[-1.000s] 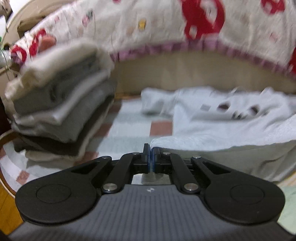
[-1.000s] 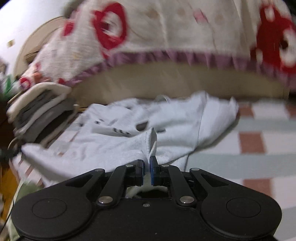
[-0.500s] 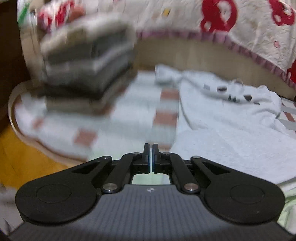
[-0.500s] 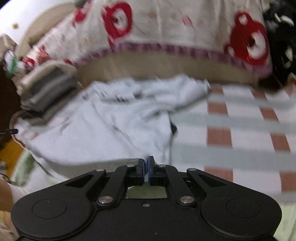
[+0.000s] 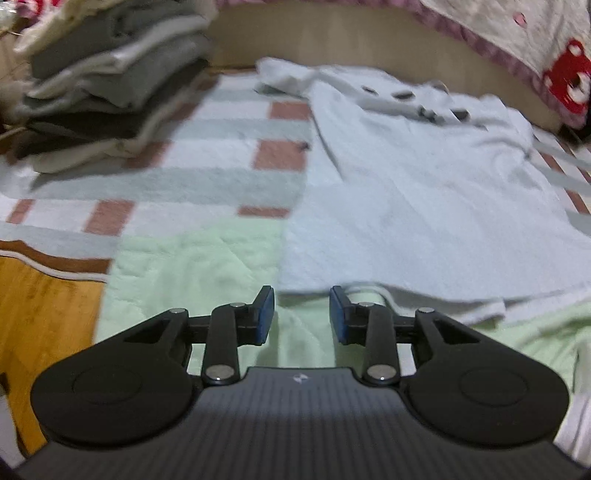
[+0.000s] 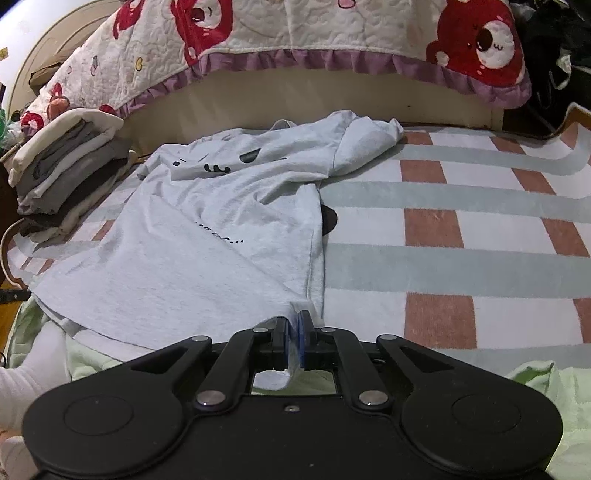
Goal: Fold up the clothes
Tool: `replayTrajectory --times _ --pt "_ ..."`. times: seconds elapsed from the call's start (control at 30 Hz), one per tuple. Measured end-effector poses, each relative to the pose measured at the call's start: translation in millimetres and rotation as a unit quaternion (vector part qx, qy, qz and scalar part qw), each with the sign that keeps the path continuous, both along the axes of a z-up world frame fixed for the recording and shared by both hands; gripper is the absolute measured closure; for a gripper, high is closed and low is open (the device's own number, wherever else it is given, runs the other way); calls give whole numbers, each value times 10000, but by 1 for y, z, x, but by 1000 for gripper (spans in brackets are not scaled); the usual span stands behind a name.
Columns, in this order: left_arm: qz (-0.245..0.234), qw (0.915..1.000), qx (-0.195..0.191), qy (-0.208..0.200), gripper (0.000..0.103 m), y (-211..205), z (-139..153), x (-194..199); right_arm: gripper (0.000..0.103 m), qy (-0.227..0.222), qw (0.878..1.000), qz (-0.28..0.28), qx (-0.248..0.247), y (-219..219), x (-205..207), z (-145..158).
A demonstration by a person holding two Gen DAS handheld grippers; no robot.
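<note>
**Right gripper pinches the shirt hem; left gripper stands apart and empty**

A pale grey shirt (image 6: 221, 236) lies spread on a checked blanket (image 6: 461, 229), its body running from the near edge towards 12 o'clock. Its sleeves and collar are bunched at the far end, below a beige bed base (image 6: 332, 99). Black print shows near the collar and mid-body.

The right gripper (image 6: 293, 345) is closed narrow on the shirt's near corner. A fold of hem cloth sits between the blue pads (image 6: 302, 339) and hangs out below them.

The left gripper (image 5: 302, 319) has just been opening. Its jaws now stand moderately apart with nothing between them. It hovers over a light green cloth (image 5: 192, 273), and the shirt's (image 5: 424, 206) hem edge lies just beyond its right pad (image 5: 338, 317), at about 1 o'clock. This view is blurred.

A stack of folded clothes (image 6: 66, 166) sits at 10 o'clock from the right gripper, just beside the shirt's far left side. In the left view the stack (image 5: 110, 81) is at 11 o'clock.

A quilt (image 6: 295, 26) with red bears hangs over the bed base at 12 o'clock. A white-sleeved arm (image 6: 26, 373) shows at 8 o'clock in the right view.
</note>
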State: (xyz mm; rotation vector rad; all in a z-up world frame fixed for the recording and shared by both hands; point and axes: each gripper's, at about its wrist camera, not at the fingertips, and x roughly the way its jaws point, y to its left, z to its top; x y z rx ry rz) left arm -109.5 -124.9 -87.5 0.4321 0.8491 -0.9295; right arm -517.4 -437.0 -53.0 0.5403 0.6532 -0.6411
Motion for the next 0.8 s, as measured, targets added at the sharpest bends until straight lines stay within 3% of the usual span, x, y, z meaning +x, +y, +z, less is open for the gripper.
replayTrajectory --times 0.1,0.27,0.4,0.57,0.63,0.67,0.7,0.8 --pt "-22 9997 69 -235 70 -6 -2 -5 95 -31 9998 -154 84 -2 -4 -4" --pt "191 9996 -161 -92 71 -11 -5 15 95 -45 9997 -211 126 -3 -7 -6" --pt "155 9988 -279 -361 89 -16 -2 20 93 -53 9998 -143 141 -2 -5 -6" --pt "210 9934 -692 -886 89 -21 11 16 90 96 9996 -70 274 -3 0 -12" --pt "349 9917 -835 -912 89 -20 13 17 75 115 9993 -105 343 -3 1 -16" --pt "365 9914 -886 -889 90 -19 14 19 62 111 9991 -128 385 -3 1 -18" --pt "361 9909 -953 -878 101 -18 15 20 57 96 9990 -157 415 -1 1 -22" --pt "467 9866 -1208 -995 102 -10 25 20 57 63 9977 -262 617 -1 1 -37"
